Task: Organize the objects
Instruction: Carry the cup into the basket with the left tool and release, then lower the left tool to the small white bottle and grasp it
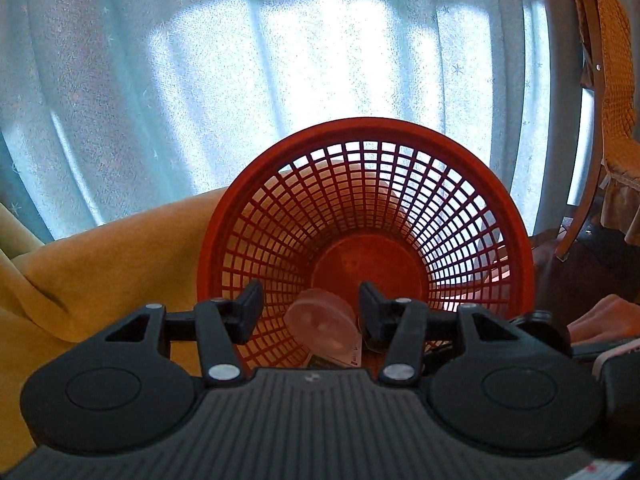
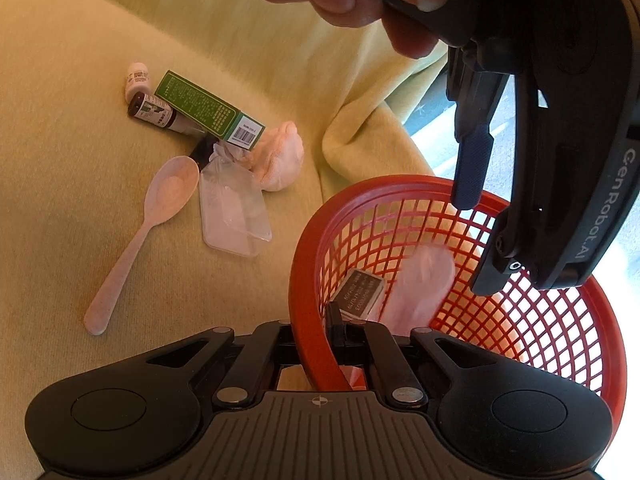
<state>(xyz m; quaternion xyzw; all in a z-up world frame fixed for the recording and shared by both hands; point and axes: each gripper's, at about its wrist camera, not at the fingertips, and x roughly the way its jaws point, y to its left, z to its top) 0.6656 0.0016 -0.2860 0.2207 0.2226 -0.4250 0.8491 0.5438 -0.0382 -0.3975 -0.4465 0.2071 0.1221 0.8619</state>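
Below the open left claw [image 1: 311, 309] (inside the basket [image 1: 400, 132]), a clear lid [image 1: 322, 326].

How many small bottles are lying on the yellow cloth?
2: a white bottle and a dark brown bottle touching it, both beside the green box. Others may be hidden under it.

A home living room: curtained window [image 1: 280, 60], blanket-covered sofa [image 2: 60, 140], throw-draped wooden chair [image 1: 600, 80].
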